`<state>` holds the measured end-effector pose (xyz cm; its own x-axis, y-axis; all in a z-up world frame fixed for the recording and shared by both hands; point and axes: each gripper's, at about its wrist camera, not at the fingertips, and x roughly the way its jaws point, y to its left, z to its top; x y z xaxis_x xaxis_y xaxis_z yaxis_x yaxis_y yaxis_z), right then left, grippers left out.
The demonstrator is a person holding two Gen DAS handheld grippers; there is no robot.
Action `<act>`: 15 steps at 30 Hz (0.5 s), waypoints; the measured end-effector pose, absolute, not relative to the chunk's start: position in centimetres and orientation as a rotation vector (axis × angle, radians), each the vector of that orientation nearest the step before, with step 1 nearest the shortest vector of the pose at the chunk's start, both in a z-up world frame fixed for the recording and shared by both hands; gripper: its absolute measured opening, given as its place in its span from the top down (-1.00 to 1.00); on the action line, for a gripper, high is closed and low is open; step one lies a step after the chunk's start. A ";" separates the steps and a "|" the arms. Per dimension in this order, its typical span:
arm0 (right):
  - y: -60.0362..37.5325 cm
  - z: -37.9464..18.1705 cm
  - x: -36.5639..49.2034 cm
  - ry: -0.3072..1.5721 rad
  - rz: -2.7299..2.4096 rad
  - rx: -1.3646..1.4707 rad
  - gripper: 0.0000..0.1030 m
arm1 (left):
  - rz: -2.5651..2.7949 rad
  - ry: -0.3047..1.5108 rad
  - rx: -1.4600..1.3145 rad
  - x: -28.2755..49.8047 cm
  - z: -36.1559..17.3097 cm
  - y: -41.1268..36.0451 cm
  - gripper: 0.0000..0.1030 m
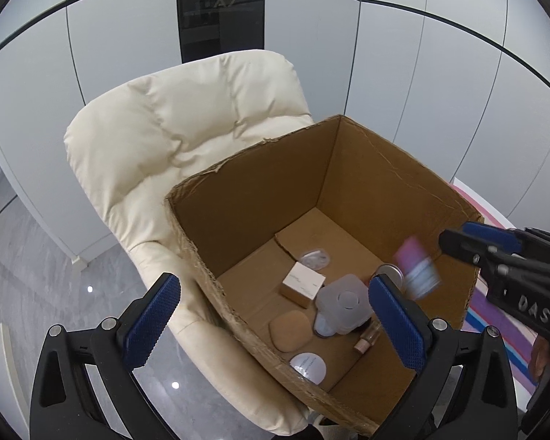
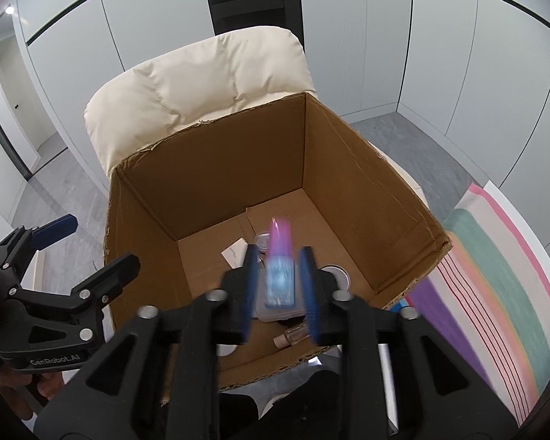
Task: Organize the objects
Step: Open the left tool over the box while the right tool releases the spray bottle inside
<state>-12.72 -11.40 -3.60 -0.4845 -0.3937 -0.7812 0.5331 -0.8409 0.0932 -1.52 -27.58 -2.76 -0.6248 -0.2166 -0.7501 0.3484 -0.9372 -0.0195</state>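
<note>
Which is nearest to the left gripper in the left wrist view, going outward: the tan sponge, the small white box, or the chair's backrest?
From the left gripper:
1. Tan sponge, box floor, closest.
2. Small white box, mid-floor.
3. Chair backrest, behind the cardboard box.

Our left gripper [image 1: 275,324] sits at the frame bottom, jaws spread wide, nothing between. Our right gripper [image 2: 279,286] lower centre, jaws parted, blurred.

I am facing pale wall panels [image 1: 385,55] split by dark seams; a cream padded chair [image 1: 172,139] is sitting on grey marbled floor [image 1: 36,293].
</note>
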 end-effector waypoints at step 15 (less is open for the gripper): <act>-7.1 -3.5 -14.3 0.147 -2.458 1.212 -1.00 | -2.592 0.257 1.160 -3.5 -2.7 -26.3 -1.00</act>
<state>-14.30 -7.12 -3.51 -0.5472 -0.3008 -0.7811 0.3917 -0.9167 0.0786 -3.52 -26.32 -2.73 -0.6339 -0.1886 -0.7501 0.3321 -0.9422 -0.0437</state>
